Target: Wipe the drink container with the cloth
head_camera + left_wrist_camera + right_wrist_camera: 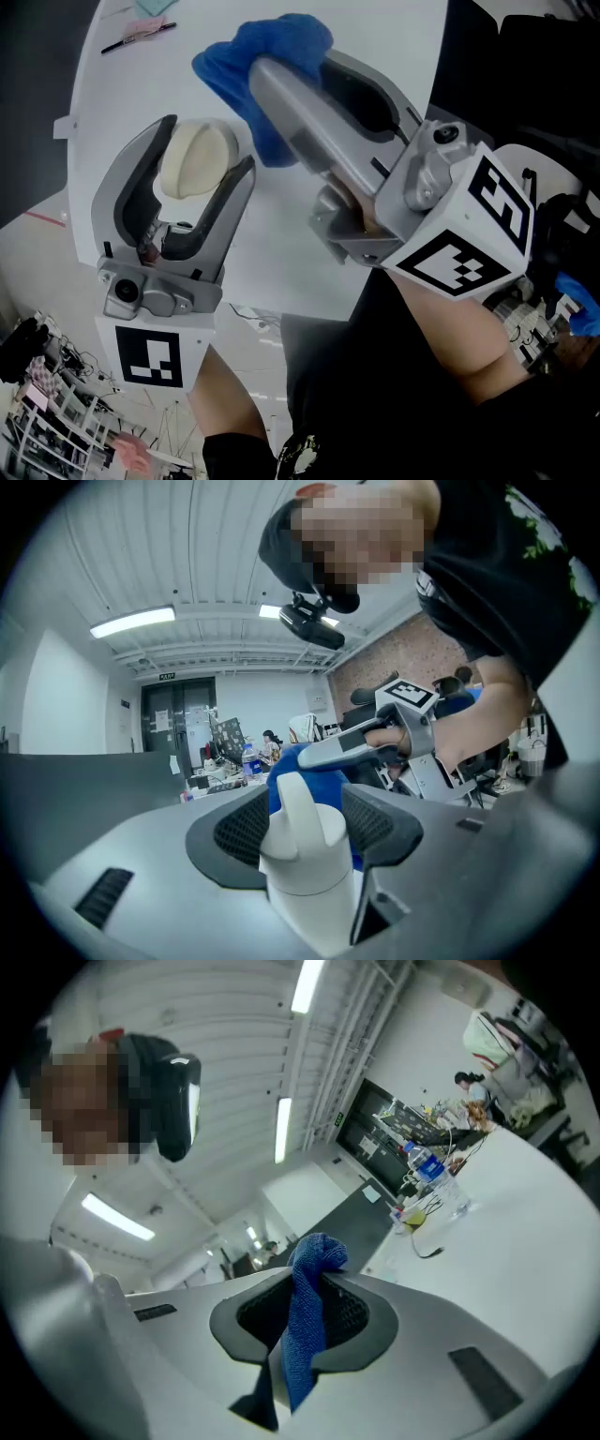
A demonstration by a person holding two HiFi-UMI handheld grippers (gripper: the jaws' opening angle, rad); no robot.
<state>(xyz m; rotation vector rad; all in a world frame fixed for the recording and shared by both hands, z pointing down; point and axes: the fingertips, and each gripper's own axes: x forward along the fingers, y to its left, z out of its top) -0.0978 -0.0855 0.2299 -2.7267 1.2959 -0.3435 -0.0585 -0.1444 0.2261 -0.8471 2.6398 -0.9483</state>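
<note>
The left hand-held gripper (208, 142) is clamped on the drink container (305, 864). Both ribbed pads bear on opposite sides of the white body, just below its cap. The container's loop handle rises above the pads.

The right hand-held gripper (307, 1312) is clamped on the cloth (246, 58). A fold of the blue fabric is pinched between its pads, with a bunch protruding past the fingertips and a tail hanging below.

In the head view, the cloth lies just beside the drink container, on the far right side of it. The lower edge of the cloth reaches the left gripper's nearer jaw. Contact between cloth and container cannot be confirmed.

The white worktop (291, 244) lies beneath the drink container. A dark pen (139, 36) rests on the worktop well beyond the container, toward the far edge.
</note>
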